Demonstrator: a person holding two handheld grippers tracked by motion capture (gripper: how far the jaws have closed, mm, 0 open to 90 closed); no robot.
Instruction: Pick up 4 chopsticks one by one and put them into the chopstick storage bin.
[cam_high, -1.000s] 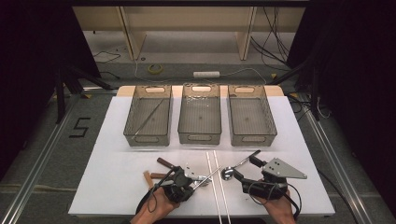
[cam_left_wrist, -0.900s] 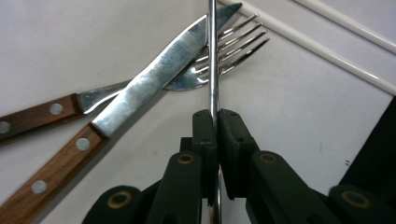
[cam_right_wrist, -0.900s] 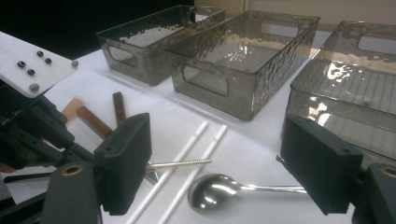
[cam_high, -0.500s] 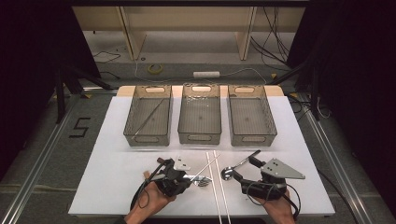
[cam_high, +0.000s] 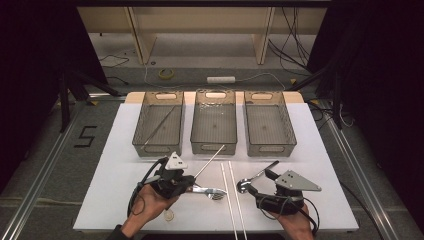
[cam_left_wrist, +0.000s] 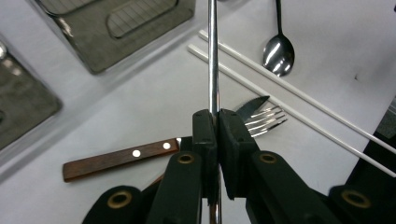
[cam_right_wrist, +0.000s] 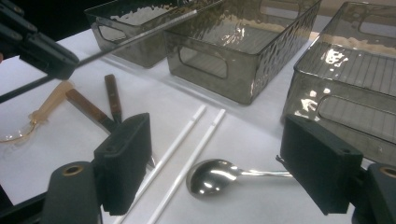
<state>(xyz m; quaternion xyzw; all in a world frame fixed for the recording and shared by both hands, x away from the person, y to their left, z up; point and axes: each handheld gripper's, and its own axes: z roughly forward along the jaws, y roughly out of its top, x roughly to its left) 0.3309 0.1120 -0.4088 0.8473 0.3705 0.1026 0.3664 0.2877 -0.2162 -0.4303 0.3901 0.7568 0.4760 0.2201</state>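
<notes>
My left gripper (cam_high: 191, 179) (cam_left_wrist: 215, 127) is shut on a thin metal rod (cam_high: 210, 161) (cam_left_wrist: 213, 56), held off the table and pointing toward the middle bin (cam_high: 215, 145). In the right gripper view the rod (cam_right_wrist: 140, 35) slants up from the left gripper (cam_right_wrist: 44, 49) to that bin's rim. My right gripper (cam_high: 260, 184) (cam_right_wrist: 222, 163) stands open near the table's front right, its jaws on either side of a metal spoon (cam_high: 244, 186) (cam_right_wrist: 210, 179) that lies flat. Neither pad touches the spoon.
Three smoky plastic bins stand in a row; the left bin (cam_high: 145, 145) holds another metal rod. Two white chopsticks (cam_high: 231, 195) (cam_right_wrist: 187, 140) lie between the grippers. A fork (cam_high: 216, 193) (cam_left_wrist: 264, 121), a wooden-handled knife (cam_left_wrist: 116, 158) and an amber plastic spoon (cam_right_wrist: 46, 109) lie by the left hand.
The left hand has risen and shifted left with the rod, lifting it off the table. The right gripper has stayed over the spoon.
</notes>
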